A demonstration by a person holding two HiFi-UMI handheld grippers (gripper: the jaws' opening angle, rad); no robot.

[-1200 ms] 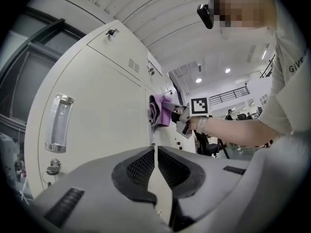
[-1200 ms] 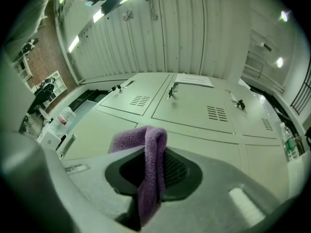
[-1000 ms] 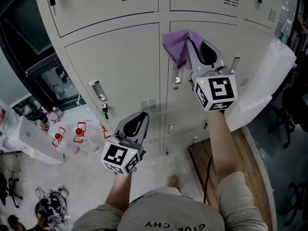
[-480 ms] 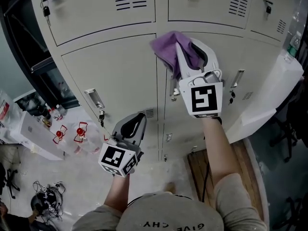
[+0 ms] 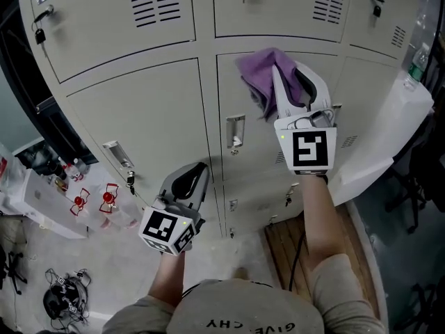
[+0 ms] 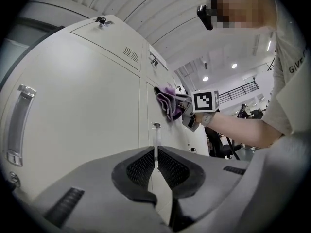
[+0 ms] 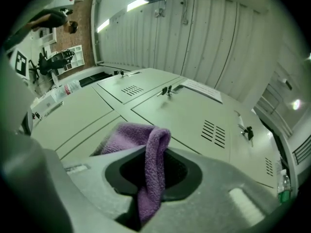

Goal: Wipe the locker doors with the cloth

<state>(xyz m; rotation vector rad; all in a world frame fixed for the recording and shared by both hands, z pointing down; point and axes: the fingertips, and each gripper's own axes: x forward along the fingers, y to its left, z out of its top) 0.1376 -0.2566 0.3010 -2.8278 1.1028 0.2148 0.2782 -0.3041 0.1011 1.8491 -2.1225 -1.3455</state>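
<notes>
Well, cloth (image 5: 256, 72) inside right claw (image 5: 290, 76).

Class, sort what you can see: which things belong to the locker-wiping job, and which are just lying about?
Job in hand:
purple cloth
right gripper, clamping it
locker doors

Lying about:
plastic bottles
tangle of cables
left gripper, shut and idle

1. Left of the cloth (image 5: 263, 74), the middle locker door (image 5: 231, 89) is flat and bare.
2. Lower on that door's left edge, a handle (image 5: 235, 132) juts out.
3. On the left door (image 5: 153, 117), a second handle (image 5: 116, 154) has a key (image 5: 130, 180) hanging beneath it.
4. A white panel (image 5: 386, 120) standing out from the lockers closes the right side.
5. The left gripper (image 5: 193, 178) hangs low, clear of the doors.
</notes>
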